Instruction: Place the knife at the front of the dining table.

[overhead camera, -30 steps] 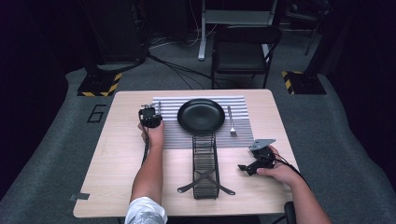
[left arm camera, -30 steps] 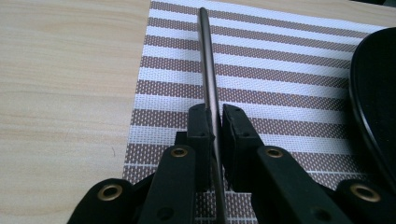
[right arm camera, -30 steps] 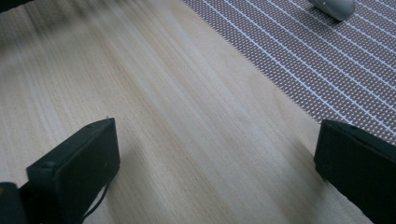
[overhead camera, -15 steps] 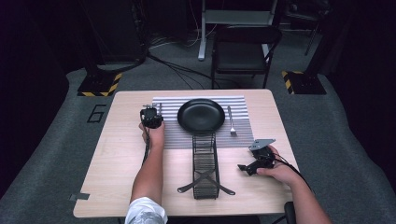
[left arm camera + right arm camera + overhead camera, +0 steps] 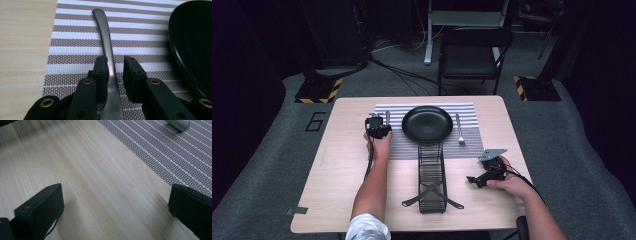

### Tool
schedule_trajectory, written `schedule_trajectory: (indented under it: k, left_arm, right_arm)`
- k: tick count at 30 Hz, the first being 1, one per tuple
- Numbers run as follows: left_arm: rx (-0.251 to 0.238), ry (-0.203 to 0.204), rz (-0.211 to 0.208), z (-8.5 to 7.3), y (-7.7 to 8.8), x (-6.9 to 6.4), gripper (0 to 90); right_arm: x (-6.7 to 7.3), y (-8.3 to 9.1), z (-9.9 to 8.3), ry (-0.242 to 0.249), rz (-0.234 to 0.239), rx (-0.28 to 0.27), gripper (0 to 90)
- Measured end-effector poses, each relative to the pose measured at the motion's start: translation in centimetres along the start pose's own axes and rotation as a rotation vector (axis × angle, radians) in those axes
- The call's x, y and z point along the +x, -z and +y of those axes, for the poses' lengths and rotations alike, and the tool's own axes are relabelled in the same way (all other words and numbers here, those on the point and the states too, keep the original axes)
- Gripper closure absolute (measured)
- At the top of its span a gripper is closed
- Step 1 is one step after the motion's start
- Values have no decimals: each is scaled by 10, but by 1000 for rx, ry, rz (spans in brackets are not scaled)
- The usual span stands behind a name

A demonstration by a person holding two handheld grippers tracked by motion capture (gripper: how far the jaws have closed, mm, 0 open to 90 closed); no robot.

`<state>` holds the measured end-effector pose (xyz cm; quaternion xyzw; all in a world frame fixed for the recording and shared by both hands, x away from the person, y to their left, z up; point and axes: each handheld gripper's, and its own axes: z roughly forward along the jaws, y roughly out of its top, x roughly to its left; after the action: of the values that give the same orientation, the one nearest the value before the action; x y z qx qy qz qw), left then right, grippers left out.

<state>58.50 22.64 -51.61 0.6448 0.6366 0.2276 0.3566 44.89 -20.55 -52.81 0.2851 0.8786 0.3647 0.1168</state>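
Note:
A dark metal utensil (image 5: 105, 37) lies on the striped placemat (image 5: 75, 47), left of the black plate (image 5: 192, 37). My left gripper (image 5: 115, 62) is open with its jaws on either side of the utensil's handle; the left jaw touches it and a gap stays at the right jaw. From the high view, the left gripper (image 5: 378, 125) sits at the placemat's left end beside the plate (image 5: 427, 123). My right gripper (image 5: 116, 192) is wide open over bare wood with nothing between its jaws. It is held low at the table's right front (image 5: 472, 179).
A silver fork (image 5: 459, 130) lies on the placemat (image 5: 407, 147) right of the plate. A black wire rack (image 5: 431, 175) stretches from the plate toward the table's front edge, between my two hands. A chair (image 5: 472, 55) stands beyond the table.

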Motion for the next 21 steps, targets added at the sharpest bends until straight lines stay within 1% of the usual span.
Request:
schedule_trajectory:
  k: [1, 3, 4, 6, 9, 11, 13, 16, 17, 18, 21]
  left_arm:
    - [-4, 3, -5, 1, 1, 0, 717]
    - [-13, -3, -15, 3, 5, 1, 698]
    - [-23, 3, -17, 4, 7, 0, 684]
    - [-33, -4, -24, 7, 12, 0, 665]
    - [-49, -22, -19, 12, 21, 1, 632]
    - [-65, -20, -21, 16, 28, 4, 615]
    - [-77, -12, -20, 19, 36, 7, 614]
    - [-98, -11, -20, 23, 45, 12, 609]
    - [-104, -3, -18, 24, 48, 12, 608]
    - [-112, -4, -23, 25, 51, 13, 608]
    - [-108, -18, -35, 27, 60, 13, 598]
  right_arm:
    - [0, 0, 0, 0, 0, 1, 0]
    - [0, 0, 0, 0, 0, 0, 0]
    - [0, 0, 0, 0, 0, 0, 0]
    - [0, 0, 0, 0, 1, 1, 0]
    - [0, 0, 0, 0, 0, 0, 0]
    - [0, 0, 0, 0, 0, -1, 0]
    - [0, 0, 0, 1, 0, 0, 0]
    - [0, 0, 0, 0, 1, 1, 0]
    - [0, 0, 0, 0, 1, 1, 0]
    - [0, 0, 0, 1, 1, 1, 0]
    - [0, 0, 0, 0, 0, 0, 0]
